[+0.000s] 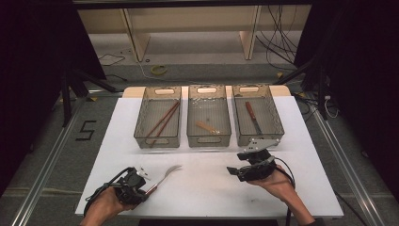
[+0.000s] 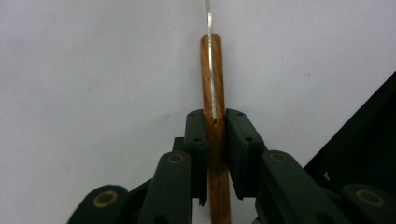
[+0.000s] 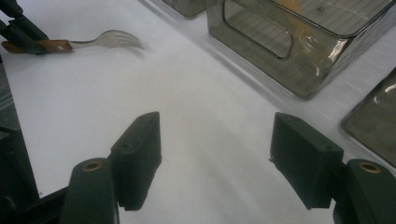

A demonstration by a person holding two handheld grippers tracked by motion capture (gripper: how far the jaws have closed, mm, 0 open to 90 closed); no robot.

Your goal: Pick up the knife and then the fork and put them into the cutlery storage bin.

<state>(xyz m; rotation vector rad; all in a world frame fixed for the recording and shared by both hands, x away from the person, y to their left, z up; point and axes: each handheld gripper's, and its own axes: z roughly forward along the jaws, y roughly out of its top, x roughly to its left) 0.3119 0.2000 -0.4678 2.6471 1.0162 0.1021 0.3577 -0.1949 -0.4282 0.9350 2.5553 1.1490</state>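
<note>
Fork (image 1: 165,176) lying on white desk (image 1: 211,188), wooden handle being pinched by left gripper (image 2: 215,122) fingers (image 2: 196,135); right gripper (image 3: 215,140) hovering near right, fingers spread, holding nothing.

The high view looks forward and down over the white rectangular table (image 1: 207,188), while each gripper view sits close above it, the right one sharing the wooden-handled metal fork (image 3: 93,41) with the left (image 2: 212,93).
</note>
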